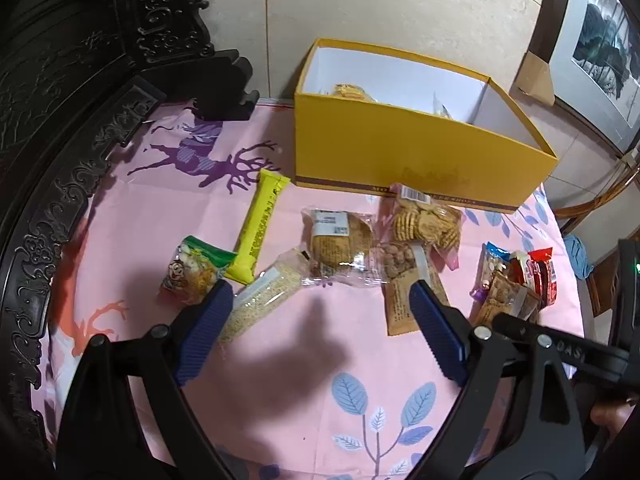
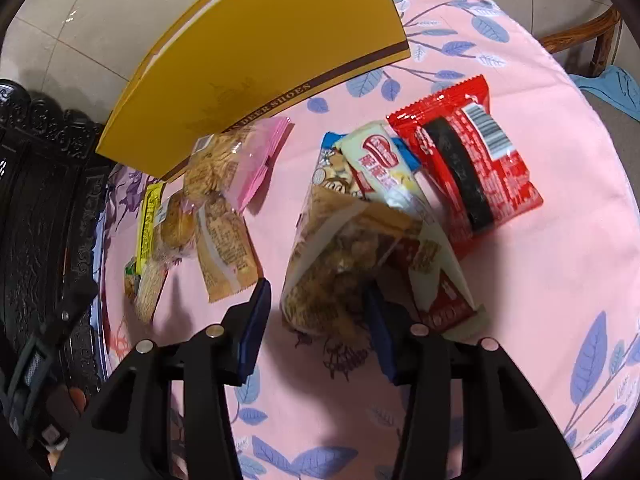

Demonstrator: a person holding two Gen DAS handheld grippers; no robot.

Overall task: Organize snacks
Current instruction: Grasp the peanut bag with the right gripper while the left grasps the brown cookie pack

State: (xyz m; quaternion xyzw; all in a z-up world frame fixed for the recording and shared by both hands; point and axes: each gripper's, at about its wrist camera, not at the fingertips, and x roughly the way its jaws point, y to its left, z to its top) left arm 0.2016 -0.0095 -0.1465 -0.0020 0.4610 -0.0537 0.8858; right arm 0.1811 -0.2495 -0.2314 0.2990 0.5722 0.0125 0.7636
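Snack packs lie on a pink cloth [image 1: 132, 224] in front of an open yellow shoe box [image 1: 400, 156] that holds a few packs. My left gripper [image 1: 320, 312] hovers open and wide above a sesame bar [image 1: 264, 300], a clear cookie pack [image 1: 340, 244] and a brown packet [image 1: 400, 304], holding nothing. A yellow bar [image 1: 262, 228] and a green-topped mixed bag [image 1: 192, 268] lie to its left. My right gripper [image 2: 318, 320] is open around a brown clear packet [image 2: 344, 264]; the left pad stands clear of it. Behind it lie a white wafer bar [image 2: 384, 168] and a red pack [image 2: 472, 160].
Dark carved wooden furniture [image 1: 60, 160] borders the cloth on the left. A wooden chair [image 2: 600, 36] with a blue cloth [image 2: 612, 88] stands past the far right edge. A framed picture [image 1: 600, 48] leans on the floor behind the box. A cracker pack [image 1: 424, 224] rests against the box front.
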